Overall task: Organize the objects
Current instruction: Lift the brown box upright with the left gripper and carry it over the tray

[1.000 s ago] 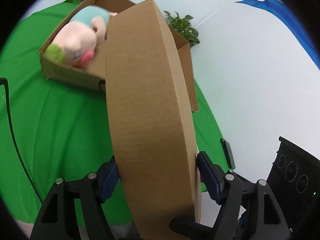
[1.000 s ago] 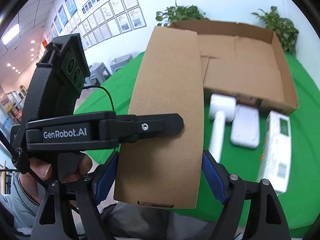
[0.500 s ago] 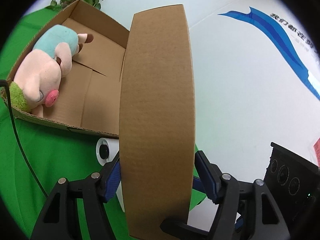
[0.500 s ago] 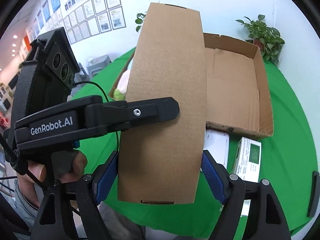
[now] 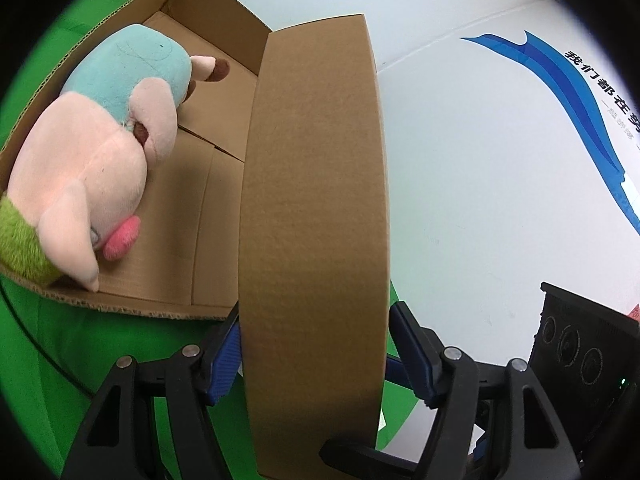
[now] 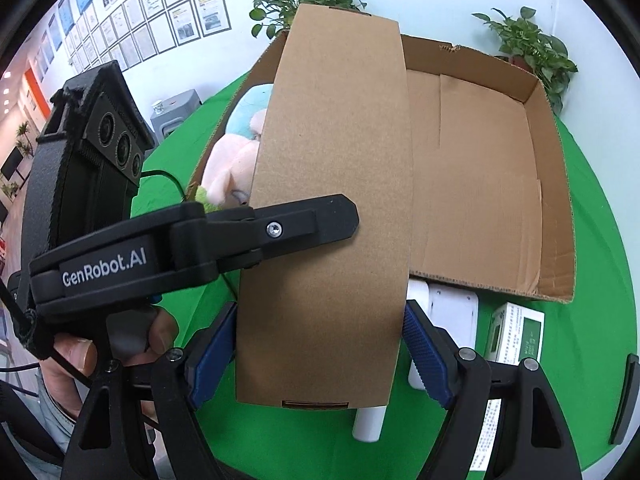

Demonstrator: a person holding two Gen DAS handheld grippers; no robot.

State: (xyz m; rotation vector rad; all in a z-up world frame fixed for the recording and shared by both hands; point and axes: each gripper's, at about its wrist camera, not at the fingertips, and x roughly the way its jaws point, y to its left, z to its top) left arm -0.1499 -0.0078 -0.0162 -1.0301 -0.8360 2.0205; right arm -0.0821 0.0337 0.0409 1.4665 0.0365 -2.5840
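Closed brown carton [image 6: 326, 208] clamped from both sides: left gripper [image 5: 314, 354] and right gripper [image 6: 316, 354] each squeezing opposite faces, sharing bulky load. Held aloft over open cardboard tray [image 6: 556, 184], beside plush pig [image 5: 92, 168], likely for setting inside.

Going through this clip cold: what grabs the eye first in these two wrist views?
A tall brown cardboard box fills the middle of both views, clamped between the left gripper and the right gripper at once. Behind it lies a large open carton on the green table cover, with a pink and teal plush pig lying at its left end. The left gripper's black finger crosses the box's face in the right wrist view.
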